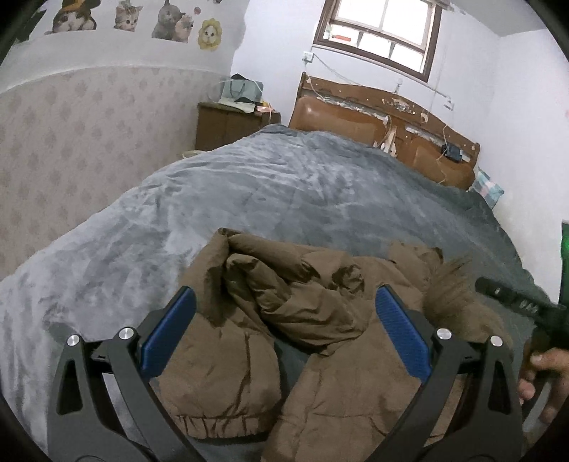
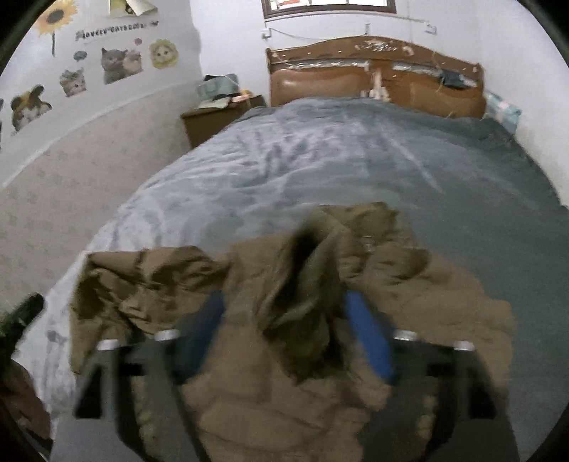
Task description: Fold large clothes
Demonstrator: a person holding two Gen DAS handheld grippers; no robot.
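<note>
Near the headboard (image 1: 387, 117) side of the brown jacket (image 1: 284, 320), both my left gripper (image 1: 284, 330) and right gripper (image 2: 284, 337) hang wide open, holding nothing; I'd flatten sleeves before folding.

A rumpled brown padded jacket (image 1: 302, 320) lies on the near end of a grey plush bedspread (image 1: 284, 188), low in both frames. A carved wooden headboard (image 1: 384, 117) stands behind the bed, upper right of centre. A brown wooden nightstand (image 1: 227, 124) sits left of it, below cat wall stickers (image 1: 128, 17).
</note>
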